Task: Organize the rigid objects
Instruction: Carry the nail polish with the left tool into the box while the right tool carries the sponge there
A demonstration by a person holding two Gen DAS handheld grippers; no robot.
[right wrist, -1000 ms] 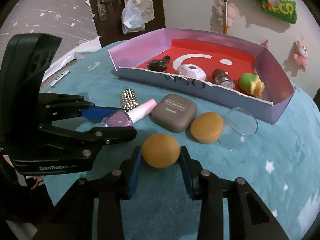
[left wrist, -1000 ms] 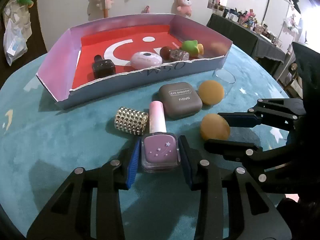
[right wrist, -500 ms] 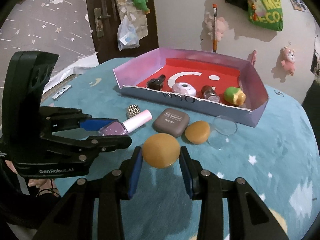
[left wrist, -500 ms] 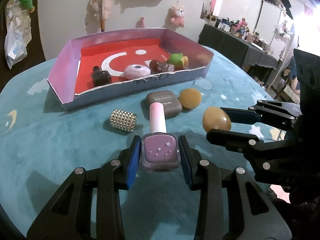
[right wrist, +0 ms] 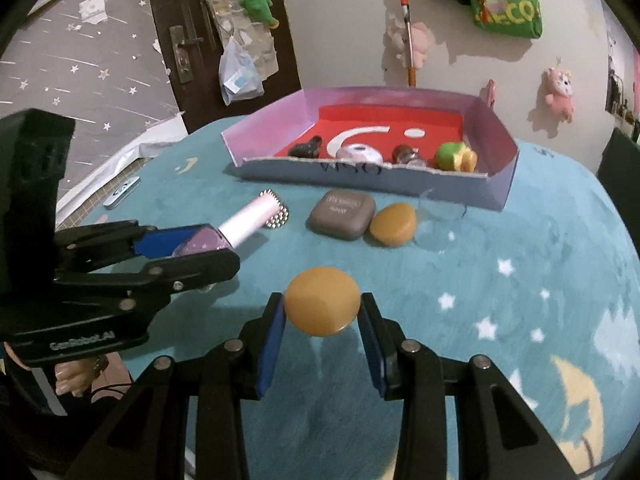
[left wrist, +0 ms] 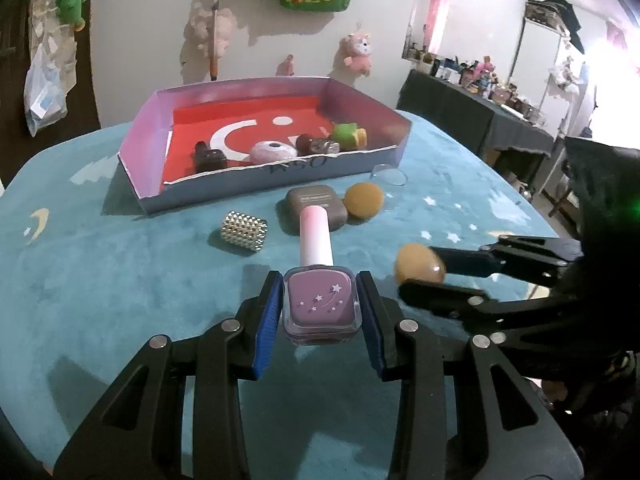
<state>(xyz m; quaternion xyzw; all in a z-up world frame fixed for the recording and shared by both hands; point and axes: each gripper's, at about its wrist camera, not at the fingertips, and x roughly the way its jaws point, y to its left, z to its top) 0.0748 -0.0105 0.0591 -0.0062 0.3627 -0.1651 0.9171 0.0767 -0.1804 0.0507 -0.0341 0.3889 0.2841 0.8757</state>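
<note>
My left gripper (left wrist: 320, 308) is shut on a purple nail polish bottle (left wrist: 320, 306) with a pink cap, held above the teal tablecloth. My right gripper (right wrist: 322, 314) is shut on an orange round puff (right wrist: 322, 306), also lifted off the cloth. Each gripper shows in the other's view: the right gripper (left wrist: 420, 276) at the right with the orange puff (left wrist: 418, 268), the left gripper (right wrist: 200, 246) at the left with the nail polish bottle (right wrist: 224, 238). Farther back stands the lilac box (left wrist: 344, 164) with a red floor, holding several small items.
On the cloth in front of the box (right wrist: 492, 190) lie a studded silver cylinder (left wrist: 244, 230), a grey eye-shadow case (left wrist: 316, 206), a second orange puff (left wrist: 364, 199) and a clear round lid (left wrist: 388, 175). Plush toys hang on the wall behind. A person's hand (right wrist: 74, 376) is at lower left.
Both grippers have lifted and drawn back from the box with their objects still held; the items on the cloth and the box now look farther away.
</note>
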